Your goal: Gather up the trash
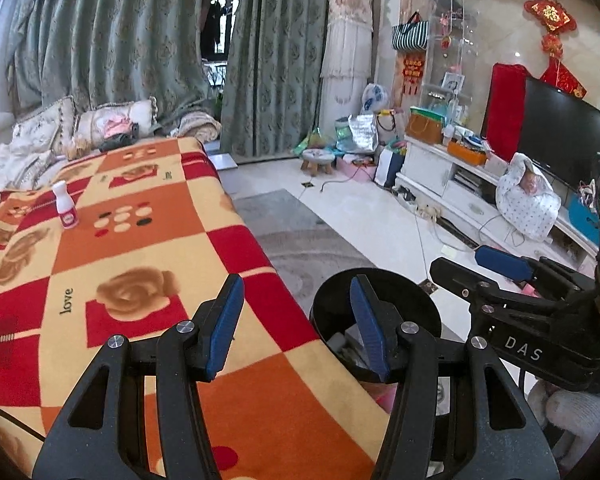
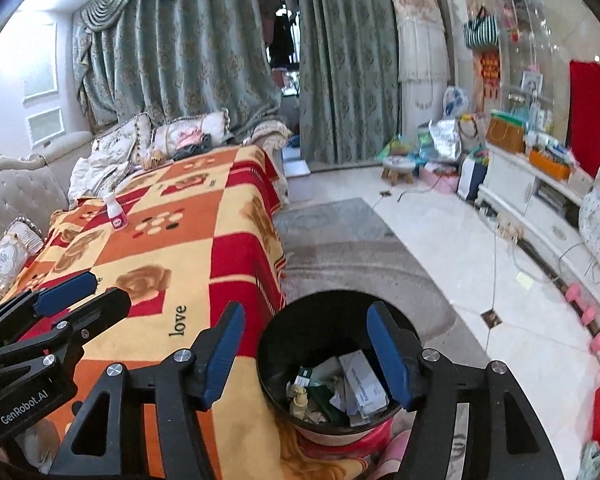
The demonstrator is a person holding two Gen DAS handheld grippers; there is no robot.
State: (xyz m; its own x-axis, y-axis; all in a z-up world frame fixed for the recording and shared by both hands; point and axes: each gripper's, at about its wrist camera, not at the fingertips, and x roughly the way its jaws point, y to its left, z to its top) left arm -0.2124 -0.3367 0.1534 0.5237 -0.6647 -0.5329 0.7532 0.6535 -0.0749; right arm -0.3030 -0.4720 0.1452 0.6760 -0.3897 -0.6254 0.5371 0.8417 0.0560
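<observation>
Orange-red checked blanket [image 2: 172,248] carries a small white plastic bottle [image 2: 115,213]; beside it stands the round black bin [image 2: 278,344]. Both the left gripper [image 1: 296,324] and the right gripper [image 2: 306,354] are spread apart, grasping nothing.

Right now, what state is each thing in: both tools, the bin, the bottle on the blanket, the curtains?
Left tool: open, empty.
Right tool: open, empty, above the bin.
Bin: upright, no lid, partly filled with paper and packaging.
Bottle: upright on the blanket, cap on.
Curtains: mostly drawn, with a gap in the middle.
TV: screen dark.
</observation>
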